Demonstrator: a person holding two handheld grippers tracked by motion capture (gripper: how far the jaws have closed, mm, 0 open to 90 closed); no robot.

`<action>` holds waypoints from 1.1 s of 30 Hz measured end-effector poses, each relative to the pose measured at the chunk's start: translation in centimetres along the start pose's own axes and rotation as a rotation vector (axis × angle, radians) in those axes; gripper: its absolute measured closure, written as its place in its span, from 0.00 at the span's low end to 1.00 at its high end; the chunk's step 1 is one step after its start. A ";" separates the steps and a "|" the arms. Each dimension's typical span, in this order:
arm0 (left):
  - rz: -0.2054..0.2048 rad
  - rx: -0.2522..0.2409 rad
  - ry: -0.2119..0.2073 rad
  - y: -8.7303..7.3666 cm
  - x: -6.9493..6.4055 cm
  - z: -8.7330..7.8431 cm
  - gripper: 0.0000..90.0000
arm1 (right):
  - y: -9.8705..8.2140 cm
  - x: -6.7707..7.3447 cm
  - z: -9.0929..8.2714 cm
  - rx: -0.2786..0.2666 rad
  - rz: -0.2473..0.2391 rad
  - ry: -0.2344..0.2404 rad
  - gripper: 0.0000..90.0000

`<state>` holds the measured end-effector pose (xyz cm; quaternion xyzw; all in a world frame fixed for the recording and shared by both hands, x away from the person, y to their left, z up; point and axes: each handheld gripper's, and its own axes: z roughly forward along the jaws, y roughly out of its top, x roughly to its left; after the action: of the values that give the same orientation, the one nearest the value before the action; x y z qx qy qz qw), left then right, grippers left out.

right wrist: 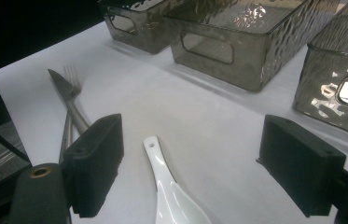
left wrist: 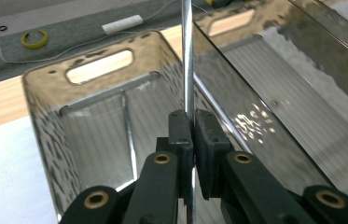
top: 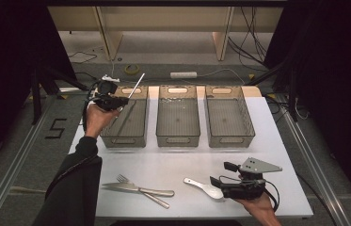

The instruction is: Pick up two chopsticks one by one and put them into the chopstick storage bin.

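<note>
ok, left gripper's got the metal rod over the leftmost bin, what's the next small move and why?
Probably lower it and open the fingers. The left gripper is shut on the thin metal rod, which hangs above the leftmost bin, where a similar rod already seems to lie. The rod stands tilted, so easing it down first should keep it inside the walls.

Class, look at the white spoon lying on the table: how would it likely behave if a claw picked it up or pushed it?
The white spoon looks glossy, probably ceramic, so it may slip between pads and chip if dropped. It seems stiff, not bendy. Resting on its curved bowl on the smooth table, it would likely slide or pivot when pushed.
</note>
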<state>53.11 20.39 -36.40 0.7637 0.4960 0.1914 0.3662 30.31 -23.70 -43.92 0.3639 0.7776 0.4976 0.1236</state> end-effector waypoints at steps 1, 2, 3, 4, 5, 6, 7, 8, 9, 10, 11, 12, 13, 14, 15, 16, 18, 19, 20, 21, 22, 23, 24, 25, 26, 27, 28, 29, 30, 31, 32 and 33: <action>-0.009 0.002 0.001 0.0 0.2 0.1 0.95 | 0.0 0.0 0.0 0.001 0.001 0.000 0.25; -0.015 0.004 0.003 -0.1 0.5 0.2 0.95 | 0.0 0.0 0.0 0.001 0.002 0.000 0.25; -0.017 0.003 0.009 -0.2 0.6 0.4 0.95 | 0.0 0.0 0.0 0.000 0.001 0.001 0.25; -0.020 0.005 0.012 -0.3 0.8 0.4 0.95 | 0.0 0.0 0.0 -0.001 -0.001 0.001 0.25; -0.021 0.007 0.016 -0.4 1.0 0.5 0.95 | 0.0 0.0 -0.1 0.000 0.001 0.001 0.25; -0.025 0.005 0.020 -0.5 1.2 0.5 0.95 | 0.0 0.0 -0.1 0.000 0.001 0.001 0.25; -0.030 0.007 0.020 -0.6 1.3 0.6 0.95 | 0.0 0.0 -0.1 0.000 0.001 0.001 0.25; -0.035 0.004 0.024 -0.8 1.5 0.7 0.95 | 0.0 0.0 0.0 0.001 0.001 0.002 0.25; -0.040 0.005 0.028 -1.0 1.7 0.8 0.95 | 0.0 0.0 0.0 0.001 0.002 0.001 0.25; -0.047 0.004 0.027 -1.1 1.9 0.9 0.95 | 0.0 0.0 0.0 0.001 -0.001 0.001 0.25; -0.047 0.007 0.025 -1.3 2.0 0.9 0.95 | 0.0 0.0 0.0 0.000 0.000 0.003 0.25; -0.049 0.010 0.030 -1.4 2.1 1.0 0.95 | 0.0 0.0 0.0 0.000 0.000 0.003 0.25; -0.053 0.010 0.030 -1.6 2.2 1.1 0.95 | 0.0 0.0 0.0 0.002 0.000 0.003 0.25; -0.055 0.008 0.033 -1.7 2.3 1.1 0.95 | 0.0 0.0 0.0 0.003 0.001 0.003 0.25; -0.053 0.012 0.036 -1.9 2.4 1.2 0.95 | 0.0 0.0 0.0 0.003 0.001 0.002 0.25; -0.052 0.015 0.036 -2.0 2.5 1.3 0.95 | 0.0 0.0 0.0 0.004 0.001 0.002 0.25; -0.049 0.023 0.040 -2.2 2.5 1.5 0.95 | 0.0 0.0 0.1 0.005 0.002 0.003 0.25; -0.055 0.023 0.039 -2.3 2.6 1.6 0.95 | 0.0 0.1 0.1 0.005 0.002 0.003 0.25; -0.060 0.021 0.035 -2.4 2.6 1.6 0.95 | 0.0 0.1 0.1 0.006 0.002 0.003 0.25; -0.060 0.023 0.032 -2.5 2.6 1.7 0.95 | 0.0 0.1 0.1 0.006 0.002 0.004 0.25; -0.060 0.022 0.034 -2.5 2.5 1.8 0.95 | 0.0 0.1 0.1 0.005 0.002 0.004 0.25; -0.056 0.025 0.033 -2.6 2.4 1.8 0.95 | 0.0 0.0 0.1 0.005 0.002 0.004 0.25; -0.059 0.024 0.032 -2.6 2.4 1.9 0.95 | 0.0 0.0 0.1 0.005 0.003 0.003 0.25; -0.060 0.024 0.032 -2.6 2.3 2.0 0.95 | 0.0 0.0 0.1 0.005 0.002 0.004 0.25; -0.061 0.024 0.033 -2.6 2.3 2.1 0.95 | 0.0 0.0 0.1 0.005 0.002 0.004 0.25; -0.058 0.027 0.033 -2.6 2.2 2.1 0.95 | 0.0 0.1 0.1 0.005 0.001 0.004 0.25; -0.059 0.032 0.031 -2.6 2.2 2.2 0.95 | 0.0 0.1 0.1 0.005 0.001 0.005 0.25; -0.064 0.033 0.033 -2.7 2.1 2.4 0.95 | 0.0 0.1 0.1 0.005 0.001 0.005 0.25; -0.061 0.040 0.033 -2.7 2.1 2.4 0.95 | 0.0 0.0 0.0 0.005 0.001 0.005 0.25; -0.065 0.041 0.034 -2.8 2.1 2.5 0.95 | 0.0 0.0 0.0 0.004 0.001 0.005 0.25; -0.068 0.045 0.036 -2.8 2.1 2.6 0.95 | 0.0 0.0 0.0 0.003 0.001 0.004 0.25; -0.071 0.044 0.038 -2.9 2.1 2.7 0.95 | 0.0 0.0 0.0 0.003 0.000 0.004 0.25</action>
<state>54.02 22.01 -40.51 0.7499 0.5336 0.1818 0.3462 30.28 -23.67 -43.95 0.3631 0.7786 0.4973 0.1213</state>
